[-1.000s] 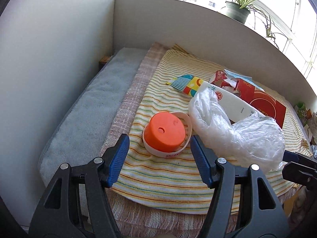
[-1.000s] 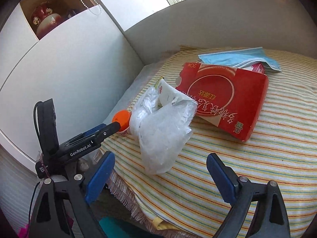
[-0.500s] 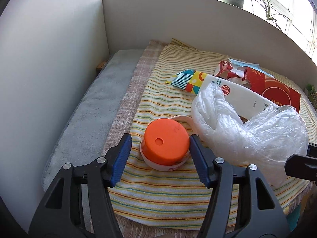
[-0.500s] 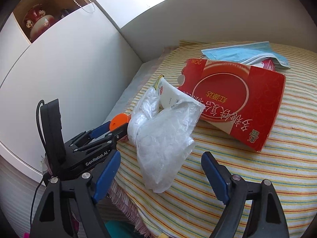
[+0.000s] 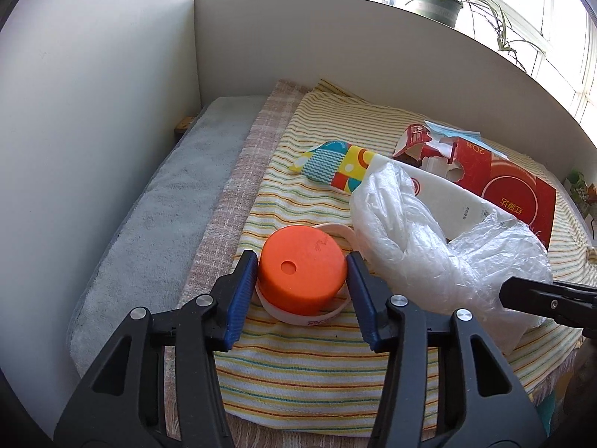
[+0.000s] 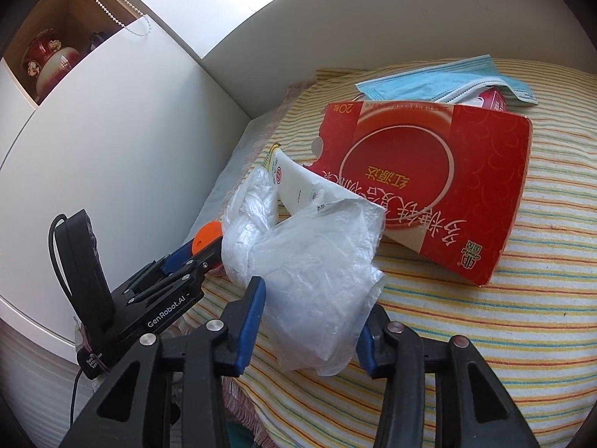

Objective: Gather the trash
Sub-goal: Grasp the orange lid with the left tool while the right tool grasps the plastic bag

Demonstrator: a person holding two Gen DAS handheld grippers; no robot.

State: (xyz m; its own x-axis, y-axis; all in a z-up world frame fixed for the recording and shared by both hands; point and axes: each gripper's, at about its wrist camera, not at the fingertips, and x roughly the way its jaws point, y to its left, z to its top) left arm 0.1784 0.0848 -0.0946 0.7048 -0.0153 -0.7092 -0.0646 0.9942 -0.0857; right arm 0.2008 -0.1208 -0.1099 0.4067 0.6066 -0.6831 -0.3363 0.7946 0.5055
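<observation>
so the left claw (image 5: 302,278) sits spread with the upside-down orange cup (image 5: 301,269) dead center between its pads on the striped blanket (image 5: 317,366), while the right claw (image 6: 311,321) is spread around the crumpled plastic bag (image 6: 309,261) just beside it.

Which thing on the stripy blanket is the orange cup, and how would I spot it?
Find the striped blanket, then its near edge by the grey towel. The orange cup sits upside down there between the left gripper fingers, beside the clear plastic bag. It is the only round, plain orange thing.
</observation>
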